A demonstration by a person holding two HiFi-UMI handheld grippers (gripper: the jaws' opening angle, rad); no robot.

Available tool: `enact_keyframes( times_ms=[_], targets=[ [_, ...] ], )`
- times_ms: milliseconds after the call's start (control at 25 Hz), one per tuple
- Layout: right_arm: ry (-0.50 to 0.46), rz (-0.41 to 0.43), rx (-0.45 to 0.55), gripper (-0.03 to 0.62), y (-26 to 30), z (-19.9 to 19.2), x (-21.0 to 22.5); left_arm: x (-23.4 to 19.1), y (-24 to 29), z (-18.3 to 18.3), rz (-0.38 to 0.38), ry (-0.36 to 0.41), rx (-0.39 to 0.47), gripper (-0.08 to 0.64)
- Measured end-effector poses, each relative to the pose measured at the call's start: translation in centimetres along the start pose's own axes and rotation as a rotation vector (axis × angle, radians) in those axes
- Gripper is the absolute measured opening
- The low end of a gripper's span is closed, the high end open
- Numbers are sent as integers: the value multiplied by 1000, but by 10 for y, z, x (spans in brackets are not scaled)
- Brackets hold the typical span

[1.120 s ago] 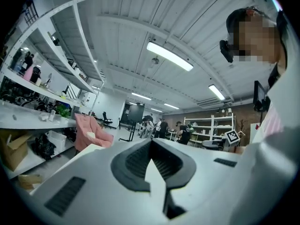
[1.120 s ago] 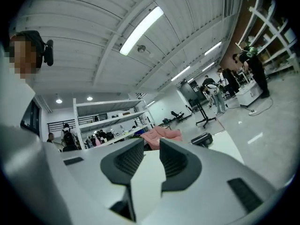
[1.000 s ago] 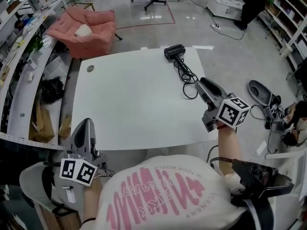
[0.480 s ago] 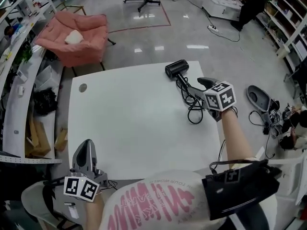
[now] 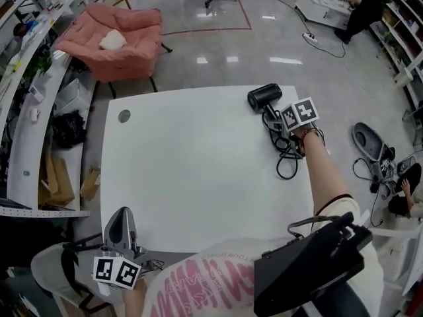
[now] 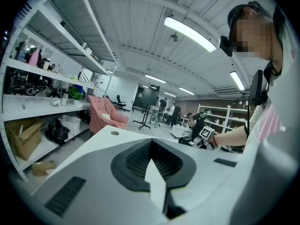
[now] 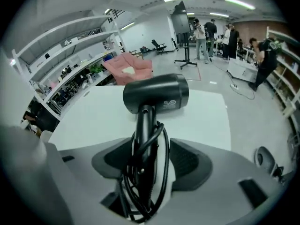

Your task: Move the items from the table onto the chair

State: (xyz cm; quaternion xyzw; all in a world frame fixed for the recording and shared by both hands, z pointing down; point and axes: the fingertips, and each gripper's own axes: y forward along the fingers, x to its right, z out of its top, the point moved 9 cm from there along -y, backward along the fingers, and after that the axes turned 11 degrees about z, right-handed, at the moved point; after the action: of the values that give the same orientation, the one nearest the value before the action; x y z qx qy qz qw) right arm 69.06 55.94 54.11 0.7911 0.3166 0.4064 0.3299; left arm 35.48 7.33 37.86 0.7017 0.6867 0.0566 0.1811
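Right gripper (image 7: 150, 161): jaws have just been opening and now stand released. Ribbed dark pads straddle the round black handle of the hair dryer (image 7: 156, 93) without pressing it. Glossy cord (image 7: 140, 191) loops along the handle. The dryer lies by the far right edge of the smooth white counter (image 5: 192, 170). Left gripper (image 5: 121, 228): clenched, empty, at the near edge.

The hair dryer (image 7: 155, 93) is matt black with small white print on its barrel; its cord (image 5: 285, 158) is black too. The table (image 5: 192, 170) is plain white, with one small grey disc (image 5: 124, 115). The armchair (image 5: 132, 45) is salmon pink. The left gripper (image 5: 121, 214) is grey, its cube (image 5: 116, 272) patterned with black-and-white square markers. The floor (image 5: 198, 78) is glossy grey with a red line.
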Motion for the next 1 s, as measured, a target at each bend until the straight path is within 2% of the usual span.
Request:
enact_keyframes(
  times_ms=[160,200,240,360,520,600,720,840,920,960,1000],
  targets=[
    [8,-32,4,245,9,2,3,-6,1,-2,25,-14,1,9],
    [4,-37,4,182,9,1,2,-4,1,-3,24,-17,1,9],
    [6,-40,4,177,8,-1,1,-1,0,-5,20,-18,3,9],
    [73,14,48,175,1,-11,-3,9,-4,-8,0,-15,18,9],
    [253,262,214,173,-9,-21,-23,11,-8,-8,-13,-18,38,9],
    [286,383,299,173,-16,-27,-38,13,-11,-9,-20,-19,48,9],
    [276,533,424,173,-32,-32,-65,17,-16,-8,-32,-12,76,9],
    [198,614,513,173,-62,-39,-96,26,-26,-7,-50,-8,113,9],
    [178,819,587,173,-77,-41,-136,32,-34,-6,-59,-9,138,9],
    [173,901,616,173,-83,-43,-155,35,-39,-6,-61,-10,148,9],
    [162,948,635,173,-90,-48,-170,38,-45,-6,-63,-9,157,9]
  ],
)
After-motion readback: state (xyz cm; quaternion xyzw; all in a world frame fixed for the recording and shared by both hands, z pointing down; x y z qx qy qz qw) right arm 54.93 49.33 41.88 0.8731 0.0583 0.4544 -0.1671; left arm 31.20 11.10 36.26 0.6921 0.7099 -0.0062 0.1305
